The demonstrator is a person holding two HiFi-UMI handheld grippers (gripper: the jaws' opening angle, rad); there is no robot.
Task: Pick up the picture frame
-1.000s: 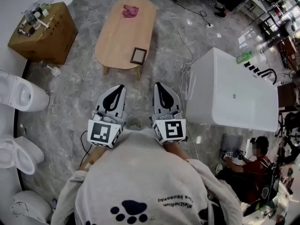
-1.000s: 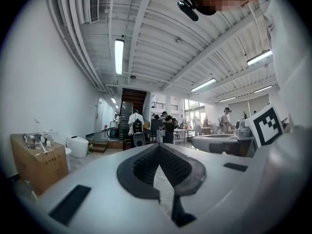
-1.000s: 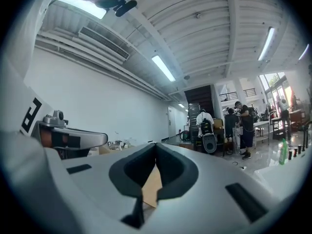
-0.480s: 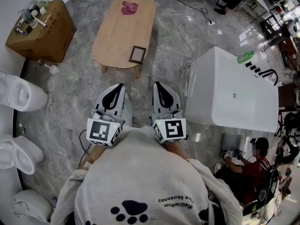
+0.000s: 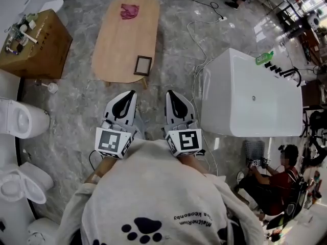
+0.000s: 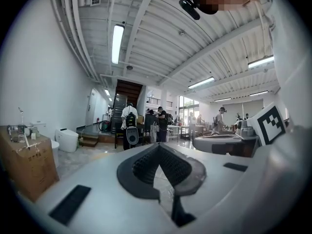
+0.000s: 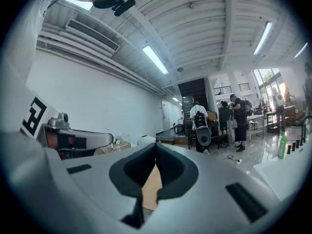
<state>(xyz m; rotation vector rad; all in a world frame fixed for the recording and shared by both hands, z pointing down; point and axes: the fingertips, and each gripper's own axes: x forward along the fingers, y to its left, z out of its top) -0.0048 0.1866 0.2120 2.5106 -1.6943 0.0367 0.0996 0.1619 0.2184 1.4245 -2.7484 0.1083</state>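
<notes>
A small dark picture frame [image 5: 143,65] lies flat near the front right end of a long oval wooden table [image 5: 120,45]. I hold both grippers level in front of my chest, short of the table and over the marble floor. My left gripper [image 5: 125,97] is shut with nothing in it. Beside it, my right gripper [image 5: 172,96] is also shut and empty. In the right gripper view a strip of the tabletop [image 7: 150,189] shows between the closed jaws. The left gripper view shows only its closed jaws [image 6: 158,147] and the room beyond.
A pink cloth [image 5: 129,10] lies at the table's far end. A white bathtub [image 5: 250,98] stands to the right, a cardboard box [image 5: 33,45] with small items to the left, toilets [image 5: 23,119] along the left wall. Cables [image 5: 202,32] trail over the floor. A person [image 5: 276,180] sits at lower right.
The table, the frame and the bathtub have slid down and left in the head view as I move toward them. Both grippers stay shut and side by side.
</notes>
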